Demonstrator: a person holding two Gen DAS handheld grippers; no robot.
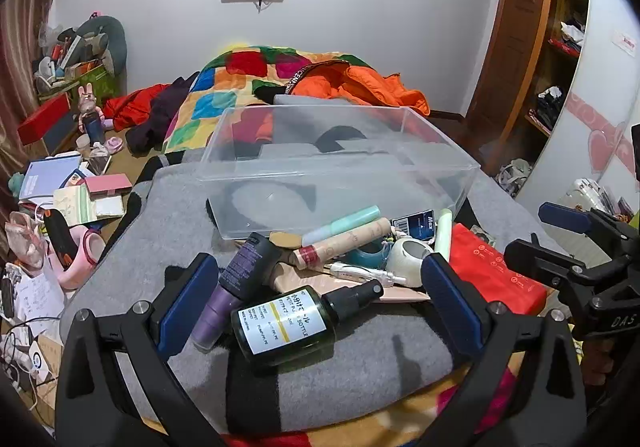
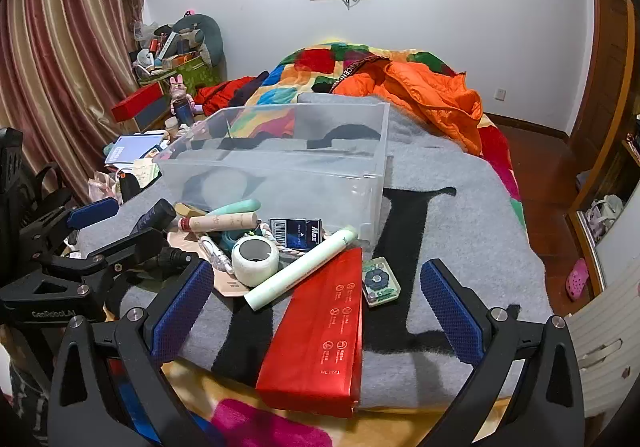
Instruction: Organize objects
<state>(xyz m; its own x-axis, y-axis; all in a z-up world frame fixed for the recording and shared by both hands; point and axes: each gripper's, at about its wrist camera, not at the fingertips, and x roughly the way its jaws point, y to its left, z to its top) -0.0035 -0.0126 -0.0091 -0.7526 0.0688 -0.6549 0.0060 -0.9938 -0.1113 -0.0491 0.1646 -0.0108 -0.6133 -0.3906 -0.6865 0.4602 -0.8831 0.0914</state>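
Observation:
A clear plastic bin (image 1: 404, 183) (image 2: 372, 183) stands empty on the grey blanket. In front of it lies a heap of small items. My left gripper (image 1: 320, 287) is open, its jaws on either side of a dark green spray bottle (image 1: 288, 323) and a purple bottle (image 1: 236, 287), not touching them. My right gripper (image 2: 318, 287) is open over a red flat pack (image 2: 320, 331) and a pale green tube (image 2: 300, 267). A white tape roll (image 2: 256, 255), a beige tube (image 2: 220, 223) and a blue card box (image 2: 296, 233) lie in the heap.
A small floral tile (image 2: 380, 281) lies right of the red pack. An orange jacket (image 2: 420, 95) and a patchwork quilt (image 1: 224, 95) lie behind the bin. Cluttered floor and boxes (image 1: 72, 191) are at left, shelves (image 1: 560, 47) at right.

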